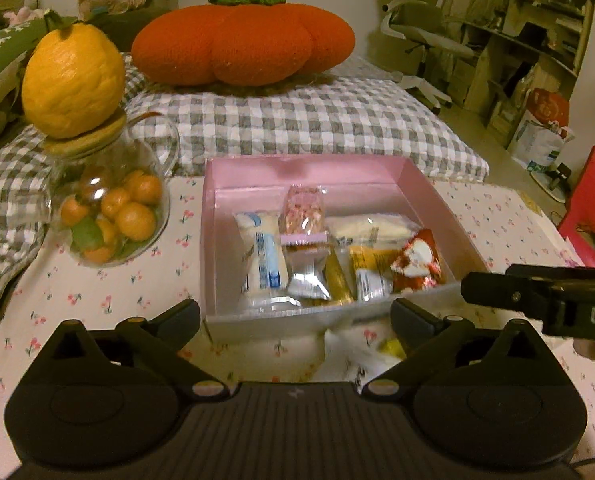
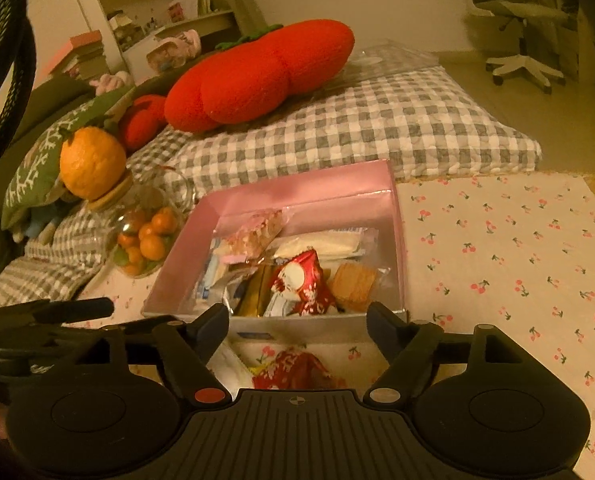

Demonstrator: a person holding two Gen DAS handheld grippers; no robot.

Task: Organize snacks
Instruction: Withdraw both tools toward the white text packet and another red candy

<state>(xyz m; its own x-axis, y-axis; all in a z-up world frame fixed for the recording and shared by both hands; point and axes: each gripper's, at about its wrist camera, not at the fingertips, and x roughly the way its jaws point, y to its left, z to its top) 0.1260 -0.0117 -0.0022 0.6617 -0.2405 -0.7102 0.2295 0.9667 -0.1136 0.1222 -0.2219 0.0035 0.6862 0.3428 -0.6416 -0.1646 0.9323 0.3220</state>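
Observation:
A pink box [image 1: 429,196] [image 2: 393,240] stands on the cherry-print cloth and holds several wrapped snacks, among them a red-and-white packet [image 1: 417,260] [image 2: 301,280], a pink nougat bar [image 1: 301,212] and a biscuit pack [image 2: 353,284]. My left gripper [image 1: 295,316] is open and empty just in front of the box. My right gripper [image 2: 297,322] is open and empty at the box's near wall; it also shows in the left wrist view [image 1: 537,296]. Loose snacks lie on the cloth before the box: a red packet [image 2: 297,368] and white and yellow wrappers [image 1: 361,356].
A glass jar of small oranges [image 1: 109,208] [image 2: 145,236] with a large citrus fruit [image 1: 71,80] on its lid stands left of the box. A checked cushion [image 1: 297,120] with an orange plush pumpkin [image 1: 241,40] lies behind. A red chair [image 1: 593,208] is at right.

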